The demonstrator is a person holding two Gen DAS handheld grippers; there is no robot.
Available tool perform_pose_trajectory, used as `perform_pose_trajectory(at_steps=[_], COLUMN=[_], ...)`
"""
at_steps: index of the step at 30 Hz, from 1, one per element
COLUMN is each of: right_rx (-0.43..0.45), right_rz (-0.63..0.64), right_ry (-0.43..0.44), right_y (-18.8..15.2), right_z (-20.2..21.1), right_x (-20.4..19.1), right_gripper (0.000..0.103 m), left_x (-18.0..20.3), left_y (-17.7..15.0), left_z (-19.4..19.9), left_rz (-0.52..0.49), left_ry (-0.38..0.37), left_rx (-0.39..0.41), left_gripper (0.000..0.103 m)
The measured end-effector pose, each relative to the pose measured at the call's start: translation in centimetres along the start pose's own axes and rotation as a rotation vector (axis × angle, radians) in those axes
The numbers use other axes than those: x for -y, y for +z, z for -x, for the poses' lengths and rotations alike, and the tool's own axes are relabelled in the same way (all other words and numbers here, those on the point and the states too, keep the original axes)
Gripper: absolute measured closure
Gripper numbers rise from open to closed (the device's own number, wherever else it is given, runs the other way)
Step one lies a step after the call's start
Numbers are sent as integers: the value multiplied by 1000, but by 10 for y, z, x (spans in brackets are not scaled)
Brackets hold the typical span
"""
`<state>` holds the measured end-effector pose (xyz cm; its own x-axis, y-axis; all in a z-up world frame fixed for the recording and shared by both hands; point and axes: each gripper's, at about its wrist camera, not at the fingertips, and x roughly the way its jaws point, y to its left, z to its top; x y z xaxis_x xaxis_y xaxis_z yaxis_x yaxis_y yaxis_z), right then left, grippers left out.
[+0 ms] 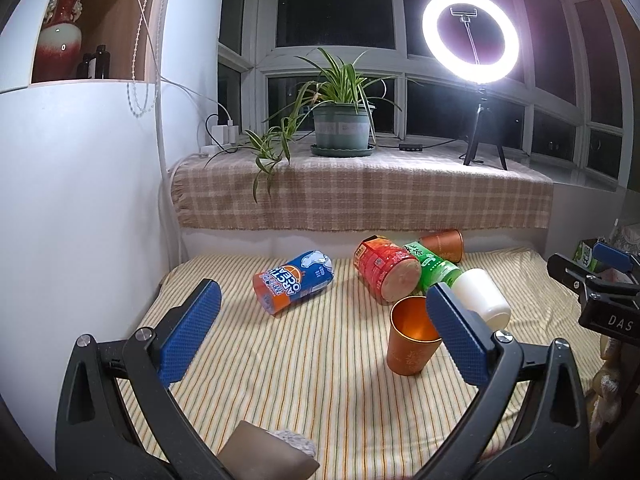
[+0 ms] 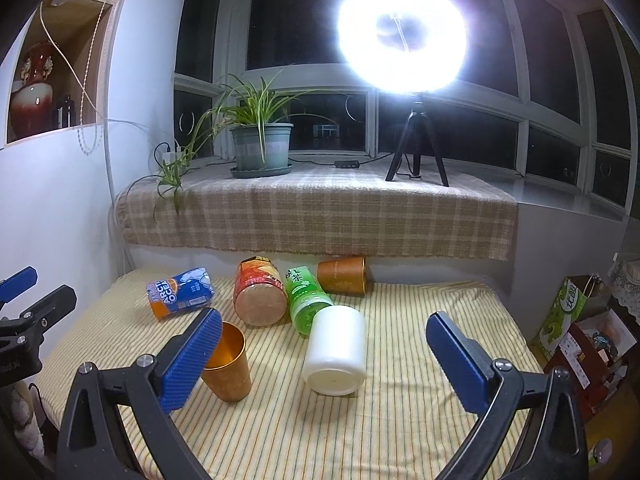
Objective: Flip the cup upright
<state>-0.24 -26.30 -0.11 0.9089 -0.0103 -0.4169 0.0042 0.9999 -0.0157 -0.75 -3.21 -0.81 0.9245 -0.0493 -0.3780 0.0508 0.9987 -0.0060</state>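
An orange metal cup stands upright, mouth up, on the striped cloth; it also shows in the right wrist view. A white cup lies on its side, base toward me, also in the left wrist view. A second orange cup lies on its side at the back. My left gripper is open and empty, left of the upright cup. My right gripper is open and empty, its fingers either side of the white cup but nearer me.
A blue-orange can, a red jar and a green bottle lie on the cloth. Behind them a checked ledge carries a potted plant and a ring light. Boxes stand at right.
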Motion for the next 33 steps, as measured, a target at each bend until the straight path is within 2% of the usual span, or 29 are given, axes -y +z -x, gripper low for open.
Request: perform_pose_trajectory(at_steps=[33], right_rx=[-8], right_rz=[1], right_ry=[0], right_y=[-2], right_z=[-2], right_x=[2], right_gripper=[0], left_x=[-1], left_y=[-1], left_z=[-4], left_rz=[-2], left_ry=[0], left_rx=[-7], left_gripper=[0])
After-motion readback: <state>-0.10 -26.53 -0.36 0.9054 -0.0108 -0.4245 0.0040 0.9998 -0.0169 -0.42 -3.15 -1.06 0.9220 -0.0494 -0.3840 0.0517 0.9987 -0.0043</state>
